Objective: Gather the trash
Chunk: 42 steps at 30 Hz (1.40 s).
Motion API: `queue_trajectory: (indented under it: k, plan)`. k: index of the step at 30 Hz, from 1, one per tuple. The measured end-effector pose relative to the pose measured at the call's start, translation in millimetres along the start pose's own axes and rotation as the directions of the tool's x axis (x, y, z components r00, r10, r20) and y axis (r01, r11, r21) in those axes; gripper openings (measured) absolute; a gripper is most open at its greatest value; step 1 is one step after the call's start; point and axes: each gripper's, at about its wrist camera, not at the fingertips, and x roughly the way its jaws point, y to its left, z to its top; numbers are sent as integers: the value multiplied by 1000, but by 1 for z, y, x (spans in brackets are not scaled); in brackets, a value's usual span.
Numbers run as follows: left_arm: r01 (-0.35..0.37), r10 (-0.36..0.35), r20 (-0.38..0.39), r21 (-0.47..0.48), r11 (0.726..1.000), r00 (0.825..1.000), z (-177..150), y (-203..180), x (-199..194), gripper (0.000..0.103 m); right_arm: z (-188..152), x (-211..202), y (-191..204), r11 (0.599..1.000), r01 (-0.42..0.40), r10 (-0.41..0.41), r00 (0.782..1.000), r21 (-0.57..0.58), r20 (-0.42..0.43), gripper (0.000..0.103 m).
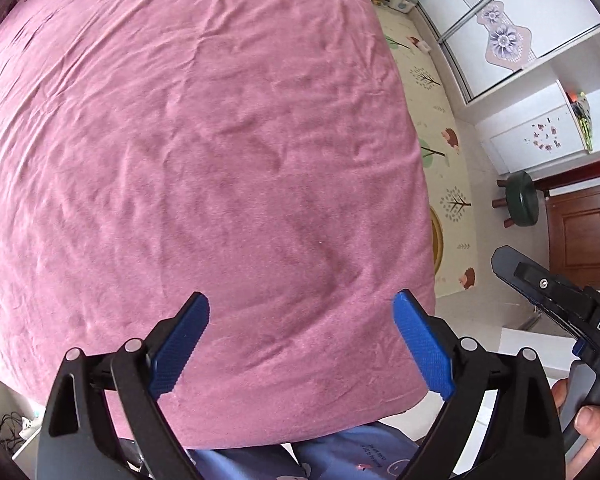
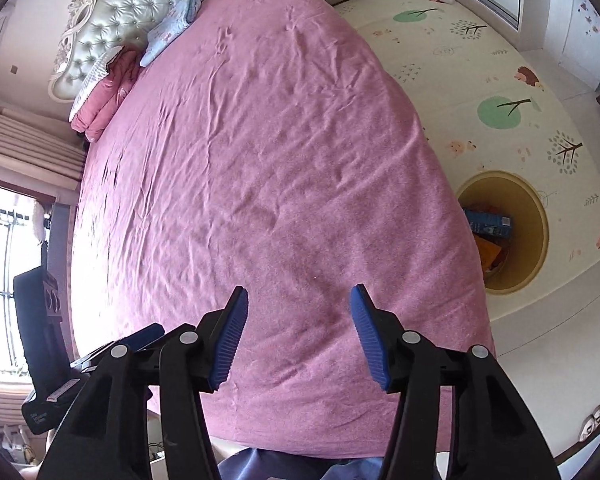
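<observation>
My left gripper is open and empty above the foot of a bed with a pink sheet. My right gripper is also open and empty above the same pink sheet. A yellow trash bin stands on the floor by the bed's right side, with a blue carton and orange wrappers inside. In the left wrist view only a sliver of the bin shows past the bed edge, and the right gripper appears at the right. No trash shows on the sheet.
Pillows and a folded pink quilt lie by the tufted headboard. A patterned play mat covers the floor right of the bed. A green stool, wardrobe doors and a window surround the bed.
</observation>
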Motion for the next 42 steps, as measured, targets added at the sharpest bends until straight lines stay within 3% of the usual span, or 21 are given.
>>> queue_trajectory:
  k: [10, 14, 20, 22, 23, 25, 28, 33, 37, 42]
  plan:
    - [-25, 34, 128, -75, 997, 991, -8, 27, -57, 99, -6, -29, 68, 994, -3, 8, 999, -108, 51, 60]
    - [-50, 66, 177, -98, 994, 982, -7, 37, -76, 99, -9, -43, 89, 990, -42, 50, 997, -137, 61, 64]
    - [-140, 163, 263, -107, 984, 951, -13, 51, -110, 99, -15, -67, 123, 967, -28, 59, 991, -252, 116, 73]
    - [-148, 178, 295, -120, 982, 939, -16, 54, -124, 99, -16, -77, 131, 960, -16, 58, 988, -280, 145, 79]
    - [-147, 178, 307, -123, 981, 935, -18, 54, -130, 99, -17, -82, 134, 958, -5, 55, 985, -288, 165, 88]
    - [-143, 179, 334, -129, 981, 926, -21, 55, -145, 99, -18, -94, 138, 953, 12, 57, 974, -302, 219, 92]
    - [-200, 241, 394, -141, 969, 887, -25, 52, -163, 99, -19, -105, 144, 946, 2, 88, 961, -323, 264, 94]
    - [-271, 304, 438, -137, 953, 846, -27, 46, -178, 99, -23, -109, 154, 936, 14, 99, 949, -352, 301, 94]
    - [-264, 295, 460, -132, 955, 838, -28, 48, -186, 99, -27, -112, 160, 922, 9, 126, 938, -387, 324, 94]
    - [-215, 257, 469, -142, 966, 845, -28, 55, -191, 99, -28, -112, 164, 914, -8, 152, 933, -405, 325, 94]
